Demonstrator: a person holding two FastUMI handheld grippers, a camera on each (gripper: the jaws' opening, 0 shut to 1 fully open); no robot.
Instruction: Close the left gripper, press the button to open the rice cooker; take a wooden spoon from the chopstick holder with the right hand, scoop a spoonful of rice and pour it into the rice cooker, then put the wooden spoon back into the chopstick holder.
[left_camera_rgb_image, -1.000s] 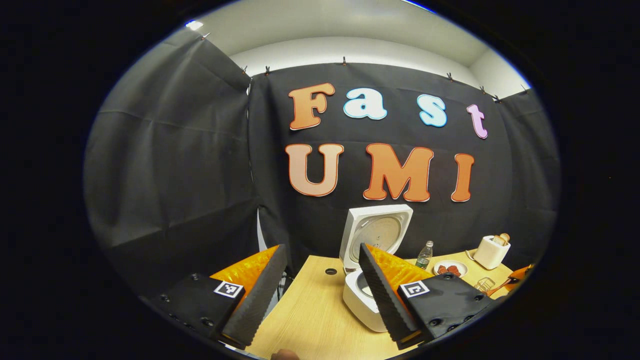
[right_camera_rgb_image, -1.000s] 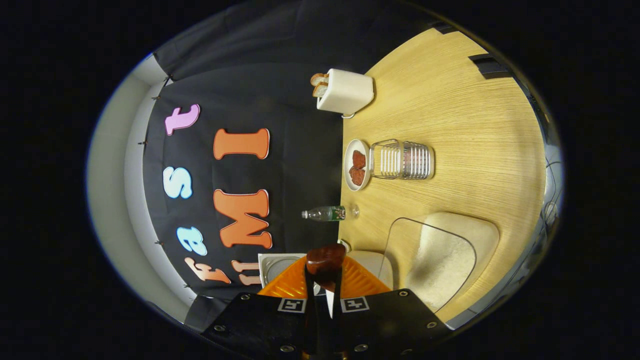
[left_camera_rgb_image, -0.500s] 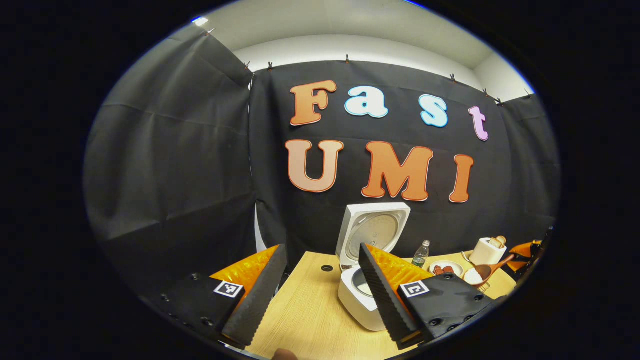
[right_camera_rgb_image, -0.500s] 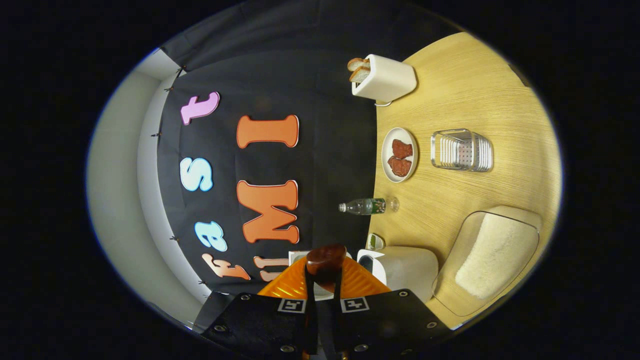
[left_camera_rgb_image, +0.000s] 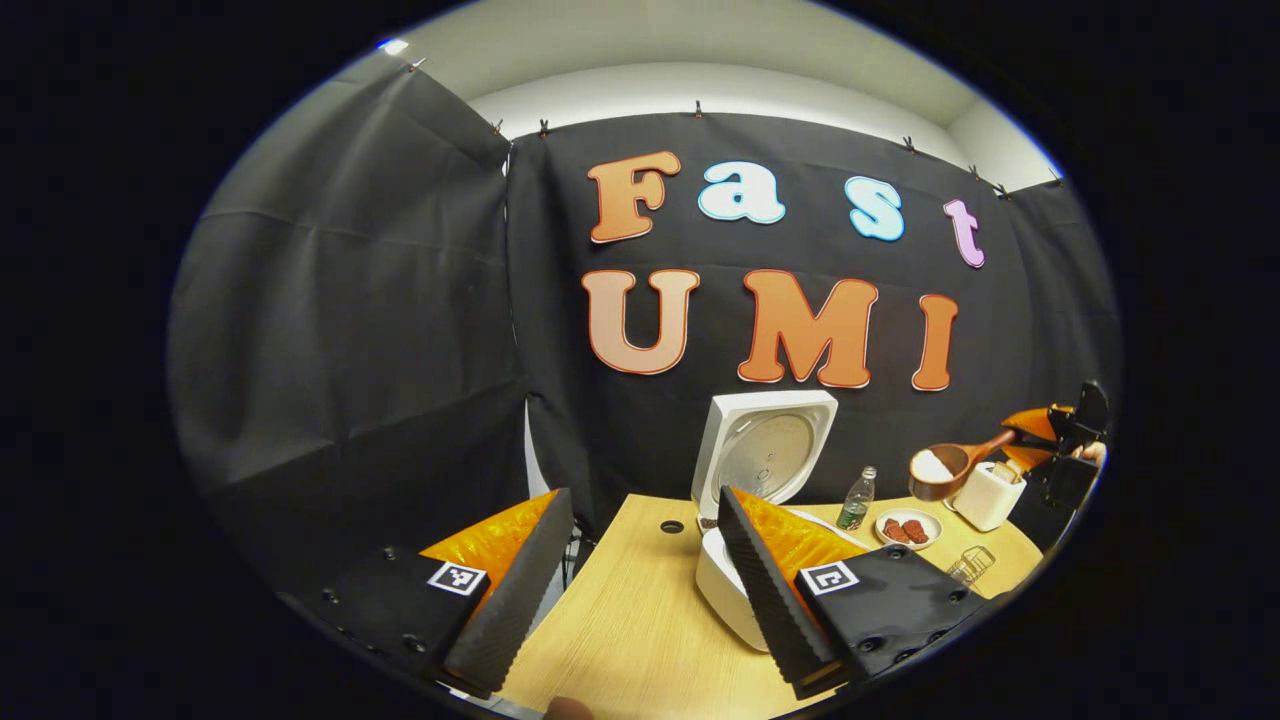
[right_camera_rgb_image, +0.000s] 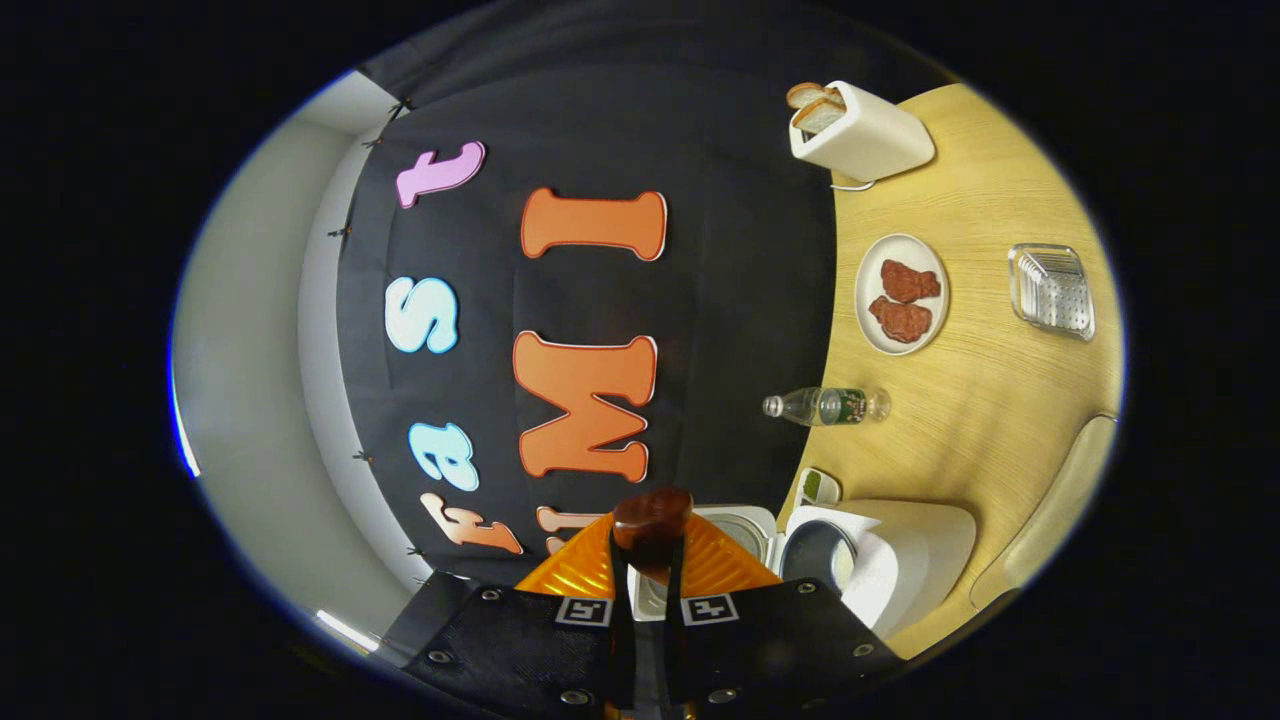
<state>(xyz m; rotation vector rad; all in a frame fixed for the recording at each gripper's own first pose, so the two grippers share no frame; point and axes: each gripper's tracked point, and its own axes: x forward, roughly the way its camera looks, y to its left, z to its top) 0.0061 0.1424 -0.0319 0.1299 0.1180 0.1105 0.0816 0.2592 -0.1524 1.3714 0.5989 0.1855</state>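
Note:
The white rice cooker stands on the wooden table with its lid raised upright. My left gripper hovers open in front of it, nothing between its fingers. At the right of the left gripper view, the wooden spoon hangs level above the table with white rice in its bowl, my right gripper shut on its handle. In the right gripper view the spoon points away, end-on, between the shut fingers of the right gripper. The cooker's open pot lies just beside it. The wire chopstick holder stands farther off.
A plastic bottle, a plate of reddish food and a white toaster with bread line the table's back by the black cloth. The clear rice box sits beside the cooker at the view's edge. A cable hole marks the tabletop.
My right gripper has lifted the spoon of rice up from the box and carried it higher, toward the cooker. The left gripper has stayed open, almost in place.

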